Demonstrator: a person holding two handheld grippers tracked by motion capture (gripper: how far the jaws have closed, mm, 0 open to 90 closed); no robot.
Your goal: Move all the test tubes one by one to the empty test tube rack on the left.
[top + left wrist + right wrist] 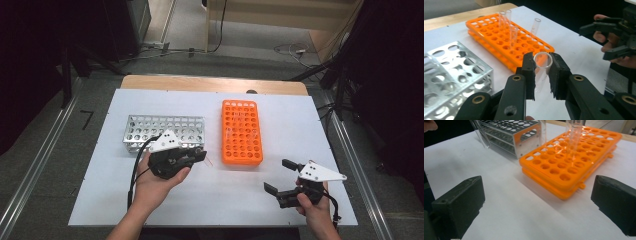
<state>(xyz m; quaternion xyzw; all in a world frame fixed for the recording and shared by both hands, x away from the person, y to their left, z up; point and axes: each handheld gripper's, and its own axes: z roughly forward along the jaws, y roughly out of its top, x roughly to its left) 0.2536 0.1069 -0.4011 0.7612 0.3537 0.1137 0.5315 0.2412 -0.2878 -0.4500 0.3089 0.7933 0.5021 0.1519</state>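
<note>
A clear glass test tube is pinched between the two black pads of my left gripper, which is shut on it. That gripper hovers in front of the silver metal rack, just left of the orange rack. Several clear tubes stand in the orange rack. My right gripper is near the table's front right, open wide with nothing between its pads. It faces the orange rack, where a tube stands upright.
White sheet covers the table, with a wooden edge at the back. The metal rack has rows of round holes. The other hand and its open gripper show at the far right of the left gripper view.
</note>
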